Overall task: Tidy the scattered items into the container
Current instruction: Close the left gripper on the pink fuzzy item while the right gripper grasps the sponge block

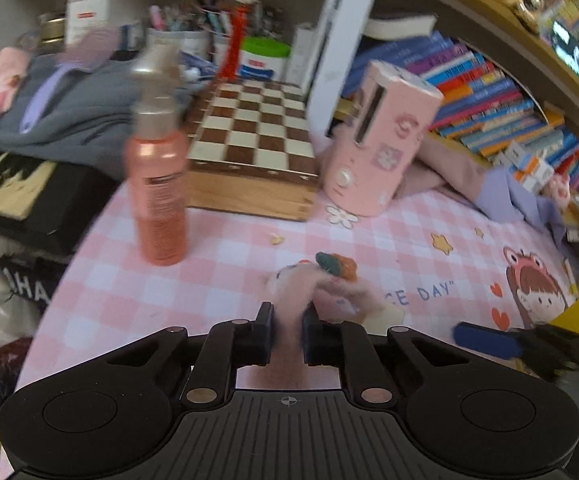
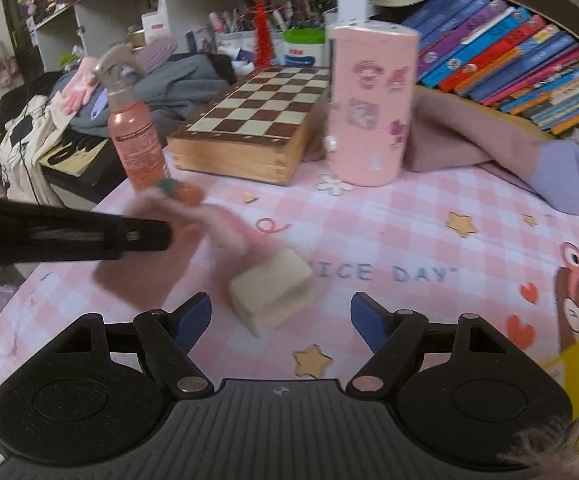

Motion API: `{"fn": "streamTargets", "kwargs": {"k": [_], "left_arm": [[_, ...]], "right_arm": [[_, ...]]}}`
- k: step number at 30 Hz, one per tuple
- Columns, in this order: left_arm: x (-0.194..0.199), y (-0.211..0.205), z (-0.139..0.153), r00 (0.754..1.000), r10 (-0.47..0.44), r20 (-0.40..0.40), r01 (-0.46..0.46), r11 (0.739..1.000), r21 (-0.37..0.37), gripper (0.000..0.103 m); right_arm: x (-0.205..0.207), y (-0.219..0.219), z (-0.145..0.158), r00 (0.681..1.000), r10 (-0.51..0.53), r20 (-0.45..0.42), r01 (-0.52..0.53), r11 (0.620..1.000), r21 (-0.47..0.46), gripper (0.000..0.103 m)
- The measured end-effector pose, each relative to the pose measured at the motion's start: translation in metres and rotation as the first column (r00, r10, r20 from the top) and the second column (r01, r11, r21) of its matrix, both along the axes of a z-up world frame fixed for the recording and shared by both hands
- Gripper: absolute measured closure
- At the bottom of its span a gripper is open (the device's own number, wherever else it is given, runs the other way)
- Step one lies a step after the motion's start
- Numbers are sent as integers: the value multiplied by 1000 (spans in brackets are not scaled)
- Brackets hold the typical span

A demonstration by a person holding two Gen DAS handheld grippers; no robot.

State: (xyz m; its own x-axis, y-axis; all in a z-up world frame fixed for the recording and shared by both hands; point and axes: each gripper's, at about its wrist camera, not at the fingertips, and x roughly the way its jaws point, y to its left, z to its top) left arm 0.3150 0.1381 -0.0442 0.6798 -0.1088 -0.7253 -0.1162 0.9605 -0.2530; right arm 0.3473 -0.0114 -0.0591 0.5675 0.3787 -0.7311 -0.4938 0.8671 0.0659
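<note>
Down my left gripper (image 1: 288, 322), the jaws pinched a fuzzy pink toy (image 1: 309, 280) over the pink checked tablecloth (image 1: 209, 264). Down my right gripper (image 2: 281, 316), the jaws stood wide, empty, a cream block (image 2: 273, 296) just ahead between them.

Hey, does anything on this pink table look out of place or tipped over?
Nothing looks spilled or broken. The spray bottle and pink canister stand upright. A cream block lies loose and askew on the checked cloth, in front of the open right gripper. The left gripper is shut on a fuzzy pink toy.
</note>
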Motion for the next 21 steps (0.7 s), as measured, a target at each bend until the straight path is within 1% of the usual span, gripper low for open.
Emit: {"fn": "streamTargets", "kwargs": {"k": [4, 6, 9, 12, 13, 14, 15, 21], "left_arm": [[-22, 16, 5, 998, 61, -4, -61, 997, -39, 90], [-30, 22, 5, 996, 85, -10, -85, 995, -50, 90], [-37, 27, 1, 993, 113, -26, -115, 992, -61, 90], [-38, 29, -2, 993, 117, -33, -119, 991, -67, 90], [-38, 29, -1, 993, 115, -31, -117, 991, -68, 90], [-38, 28, -1, 993, 113, -29, -114, 991, -69, 90], [-37, 28, 0, 994, 108, -27, -110, 992, -70, 90], [-33, 23, 4, 997, 77, -15, -78, 995, -65, 90]], "right_arm": [[10, 19, -10, 1000, 29, 10, -28, 999, -33, 24], [16, 27, -18, 999, 32, 10, -31, 997, -77, 24], [25, 31, -27, 999, 33, -1, -33, 996, -88, 25], [32, 31, -33, 999, 24, -22, -26, 996, -88, 30], [33, 30, -35, 999, 20, -26, -22, 996, -90, 35], [34, 30, -37, 999, 15, -31, -18, 996, -92, 45], [35, 29, -38, 999, 14, -40, -17, 996, -88, 49], [34, 23, -32, 999, -2, -44, -1, 998, -63, 56]]}}
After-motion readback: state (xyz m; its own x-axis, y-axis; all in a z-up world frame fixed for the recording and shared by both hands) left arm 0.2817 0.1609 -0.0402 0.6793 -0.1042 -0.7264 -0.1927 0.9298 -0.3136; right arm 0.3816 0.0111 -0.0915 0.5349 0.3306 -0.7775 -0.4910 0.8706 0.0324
